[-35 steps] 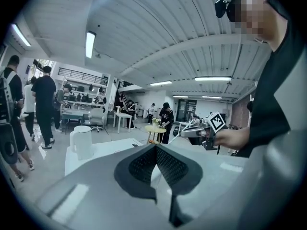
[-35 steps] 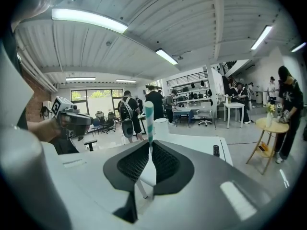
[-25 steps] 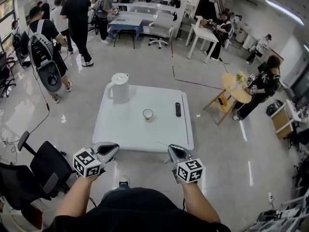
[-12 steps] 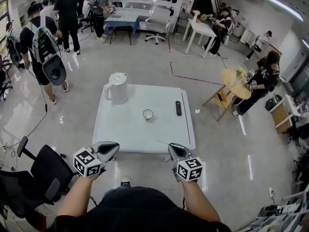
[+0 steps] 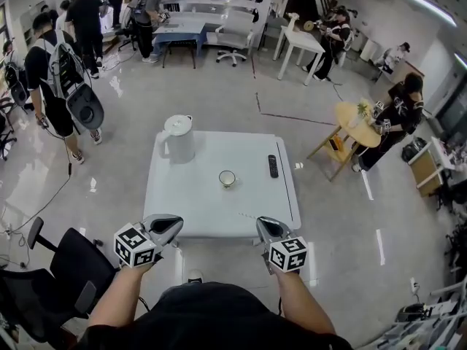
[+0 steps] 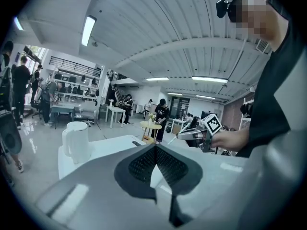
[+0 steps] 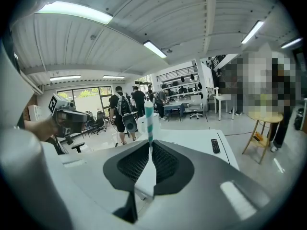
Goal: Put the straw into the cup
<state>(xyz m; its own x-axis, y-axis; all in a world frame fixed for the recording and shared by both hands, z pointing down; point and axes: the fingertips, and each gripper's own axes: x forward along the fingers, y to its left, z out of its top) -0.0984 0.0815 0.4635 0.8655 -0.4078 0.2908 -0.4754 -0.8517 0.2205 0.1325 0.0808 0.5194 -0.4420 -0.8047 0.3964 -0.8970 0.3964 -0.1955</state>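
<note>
The right hand-held gripper [image 5: 264, 225] is clamping the straw [image 7: 149, 119]; left hand-held gripper [image 5: 170, 224] is resting closed, empty; cup [image 5: 228, 179] is sitting on the counter [image 5: 190, 203].

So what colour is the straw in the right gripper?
The straw is white with teal stripes, clearest in the right gripper view.

The room is lit brightly and evenly by ceiling lights [image 7: 72, 12]. Glare is thrown on the glossy floor [image 5: 117, 86]. Straight lines are bent at the edges, and corners are darkened in both gripper views. The left gripper [image 6: 156, 146] is rendered soft up close.
</note>
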